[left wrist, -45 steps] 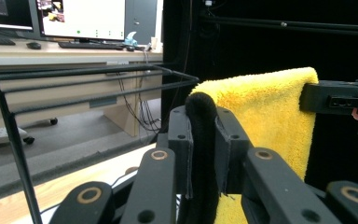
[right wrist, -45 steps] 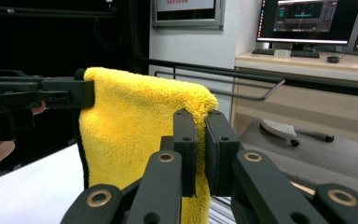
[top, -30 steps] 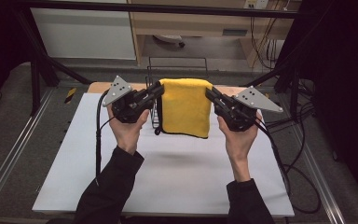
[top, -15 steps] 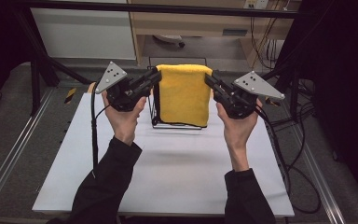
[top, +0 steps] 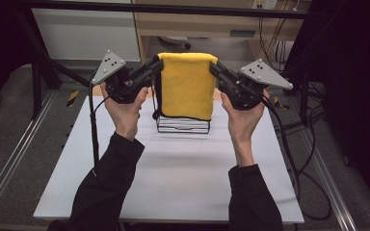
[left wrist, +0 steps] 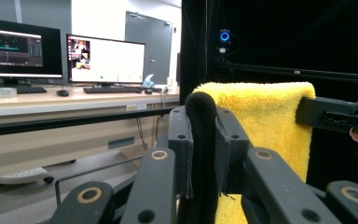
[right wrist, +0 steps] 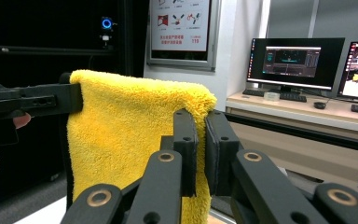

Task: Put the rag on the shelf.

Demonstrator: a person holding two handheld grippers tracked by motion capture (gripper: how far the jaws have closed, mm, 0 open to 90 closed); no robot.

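Left gripper (top: 158, 67) clamped on yellow towel's (top: 187, 86) top corner, right gripper (top: 214, 69) pinching the other, towel hanging above wire rack (top: 183, 125), seemingly clear of it, raised higher than a second ago.

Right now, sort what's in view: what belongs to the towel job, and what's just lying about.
In the job:
- yellow towel
- left gripper, shut on its top corner
- right gripper, shut on the other corner
- wire rack beneath it

Lying about:
- monitors
- keyboard
- white table
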